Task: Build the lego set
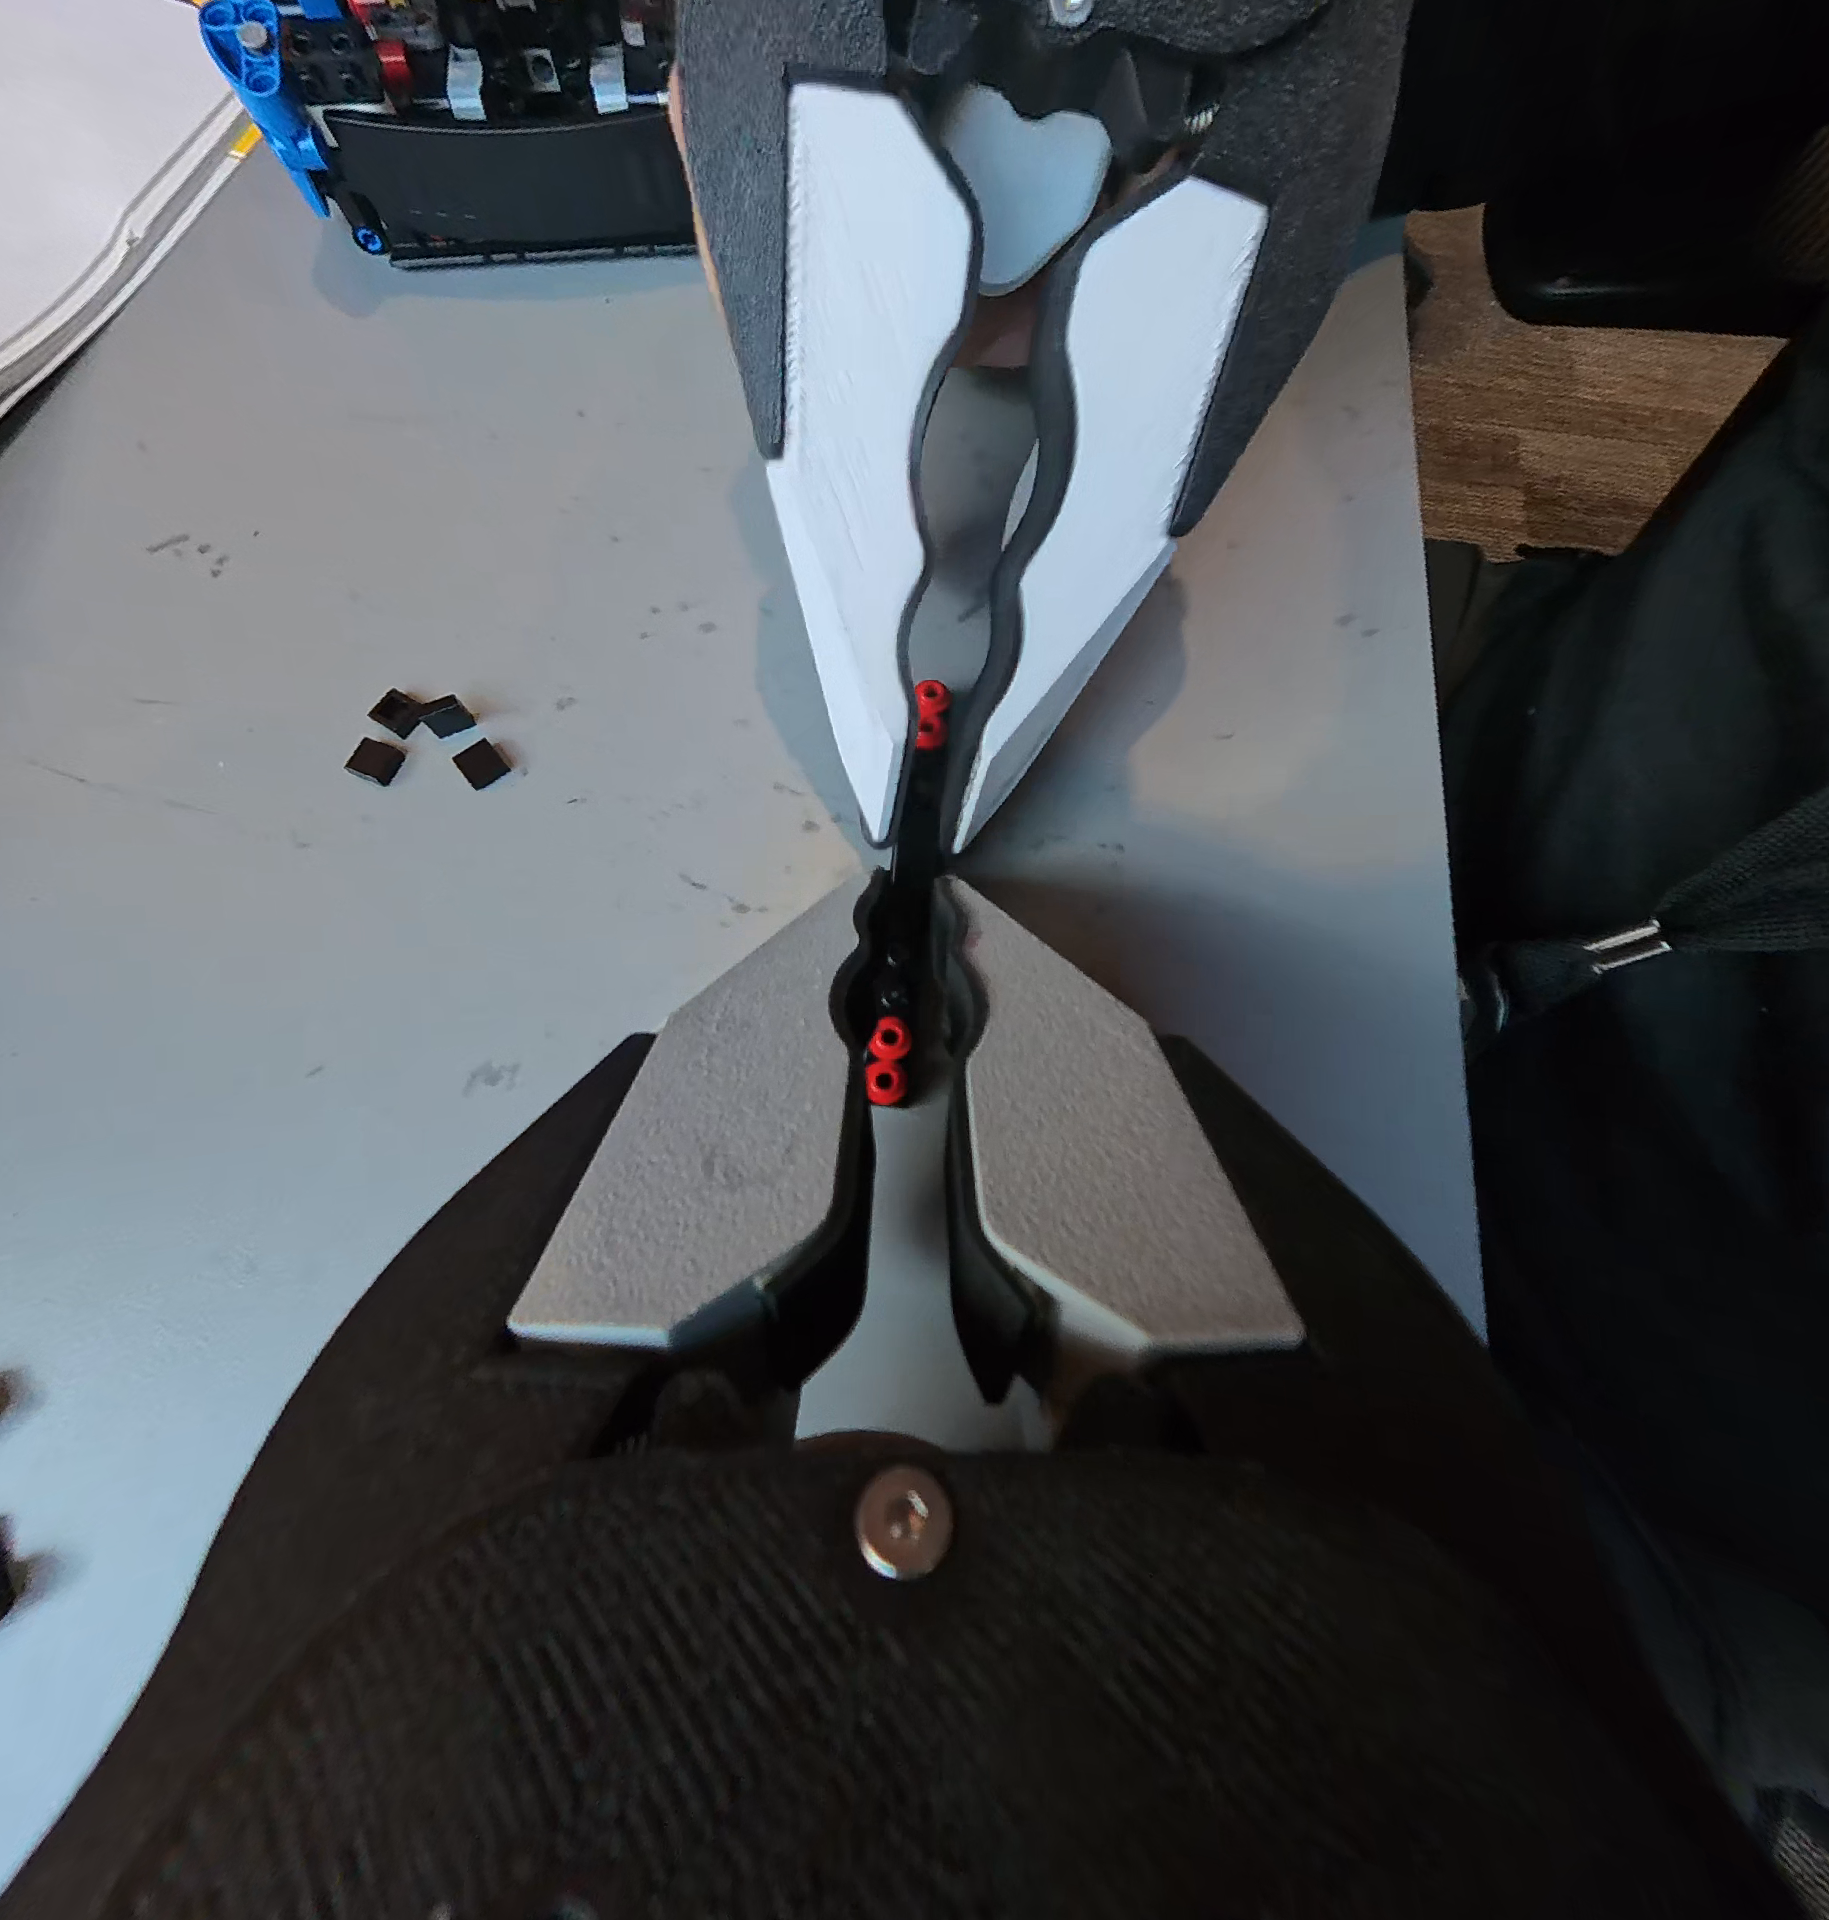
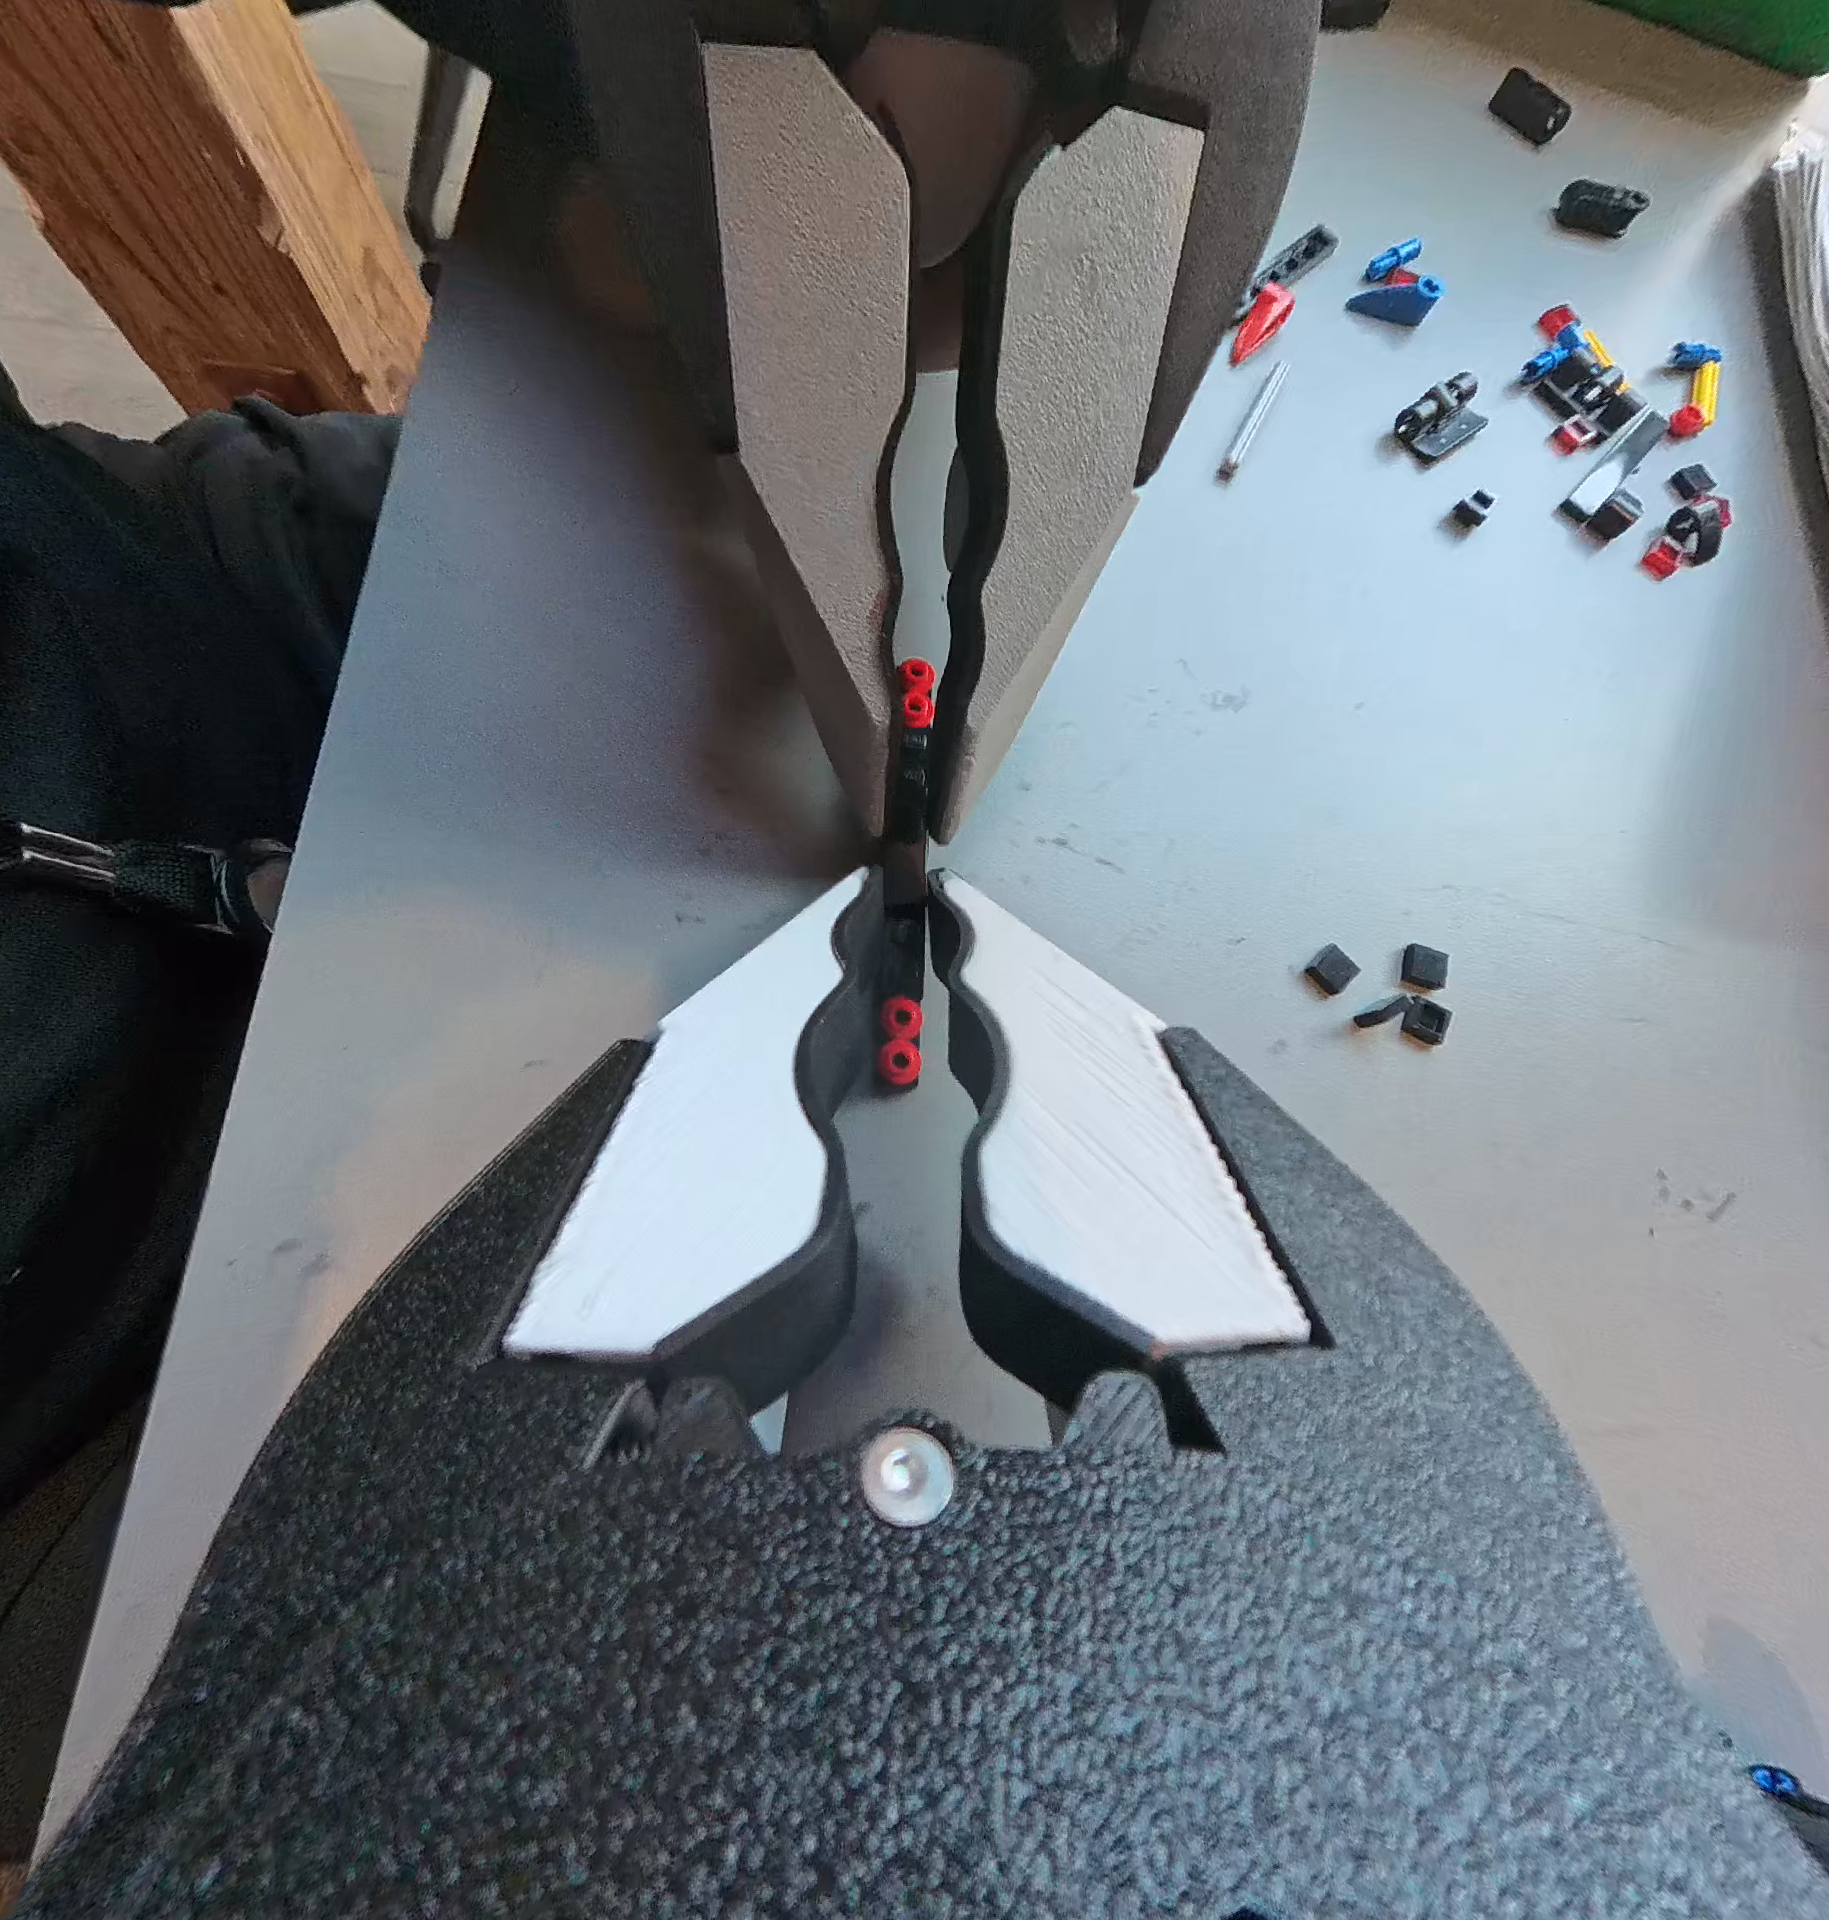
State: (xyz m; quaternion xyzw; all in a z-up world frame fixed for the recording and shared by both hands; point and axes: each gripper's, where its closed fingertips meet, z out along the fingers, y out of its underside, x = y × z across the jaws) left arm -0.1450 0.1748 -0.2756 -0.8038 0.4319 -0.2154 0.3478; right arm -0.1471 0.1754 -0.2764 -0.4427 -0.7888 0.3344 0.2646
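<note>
A thin black beam with red pins at its two ends is held above the grey table by both grippers, tip to tip. My left gripper, with grey fingers, is shut on the near end. My right gripper, with white fingers, comes from the top of the view and is shut on the far end. In the right wrist view the right gripper holds the near end of the beam, and the left gripper holds the far end, with red pins showing between its fingers.
A partly built black and blue model stands at the far left. Several small black tiles lie on the table, also in the right wrist view. Loose coloured pieces lie beyond. A dark bag hangs past the table edge. The tips of both grippers are at nearly the same place.
</note>
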